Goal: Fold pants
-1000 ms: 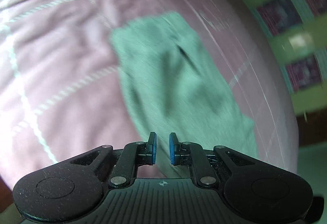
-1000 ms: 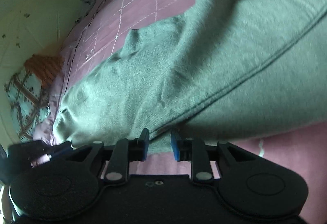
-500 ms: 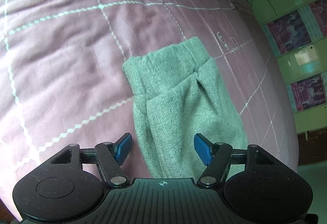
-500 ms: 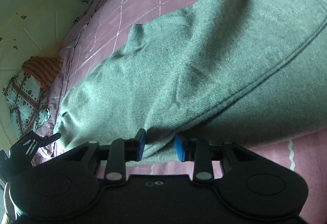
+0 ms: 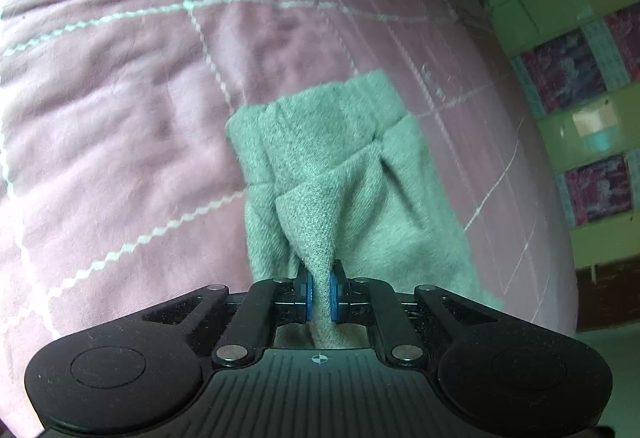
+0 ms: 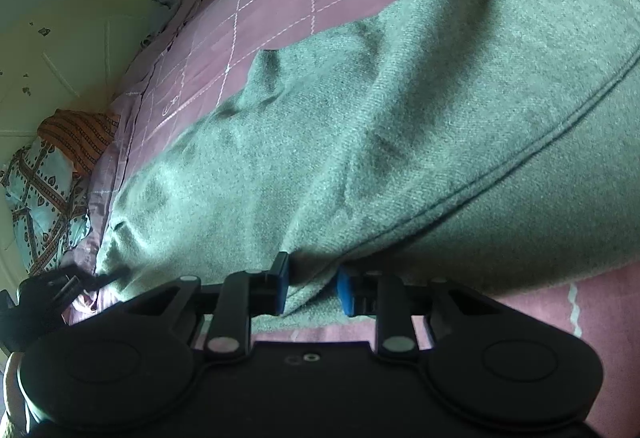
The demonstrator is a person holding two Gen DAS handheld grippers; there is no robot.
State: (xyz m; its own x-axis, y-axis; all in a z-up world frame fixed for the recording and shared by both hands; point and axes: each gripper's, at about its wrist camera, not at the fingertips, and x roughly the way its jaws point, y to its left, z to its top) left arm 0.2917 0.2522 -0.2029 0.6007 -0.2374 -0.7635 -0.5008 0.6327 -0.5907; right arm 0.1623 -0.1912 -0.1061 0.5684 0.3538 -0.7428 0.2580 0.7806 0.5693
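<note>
Just one pants (image 5: 344, 174), two grippers (image 5: 321, 296)

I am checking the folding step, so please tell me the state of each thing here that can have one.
Left gripper: jaws closing, pads pinching a raised ridge of the pants.
Right gripper: jaws closing around the pants' edge, cloth between the pads.
Pants: grey-green, lying on the bed, bunched and wrinkled, not yet folded flat.
Bedcover: pink, spread out, slightly creased.
Pillow: patterned, lying at the bed's edge.

Two close, downward wrist views, shared pants (image 5: 344, 174).
</note>
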